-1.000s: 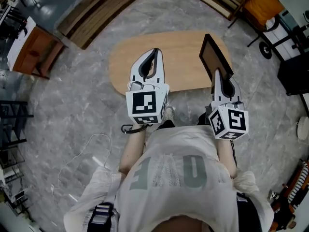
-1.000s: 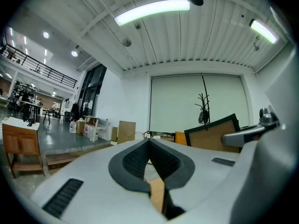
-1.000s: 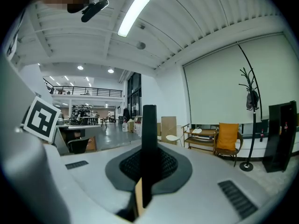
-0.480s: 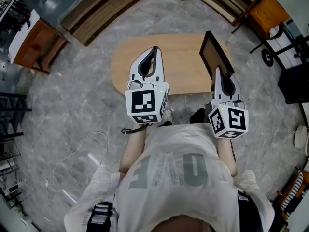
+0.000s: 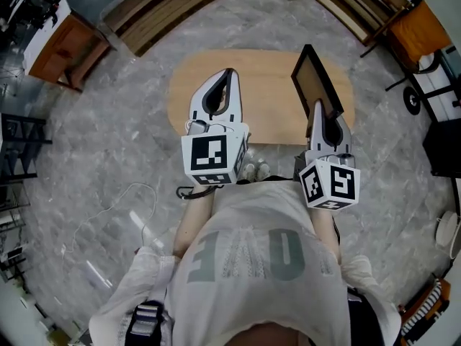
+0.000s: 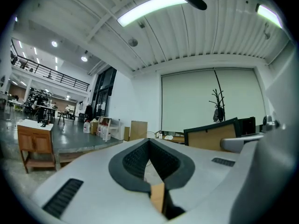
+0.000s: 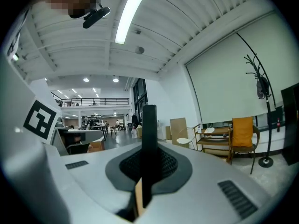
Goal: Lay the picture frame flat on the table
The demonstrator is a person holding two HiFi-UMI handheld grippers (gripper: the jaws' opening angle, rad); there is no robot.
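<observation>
While the left gripper [image 5: 229,74] hovers with jaws together and empty over the oval wooden table [image 5: 270,78] at upper centre, the right gripper [image 5: 318,107] is clamped on the picture frame [image 5: 315,83], held on edge over the table's right part.

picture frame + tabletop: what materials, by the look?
Picture frame: thin black matte border, probably painted wood or plastic; the brown face looks like fibreboard backing, flat and dull.
Table: light tan wood or wood-look laminate, smooth, even colour; grain too faint to decide.
</observation>
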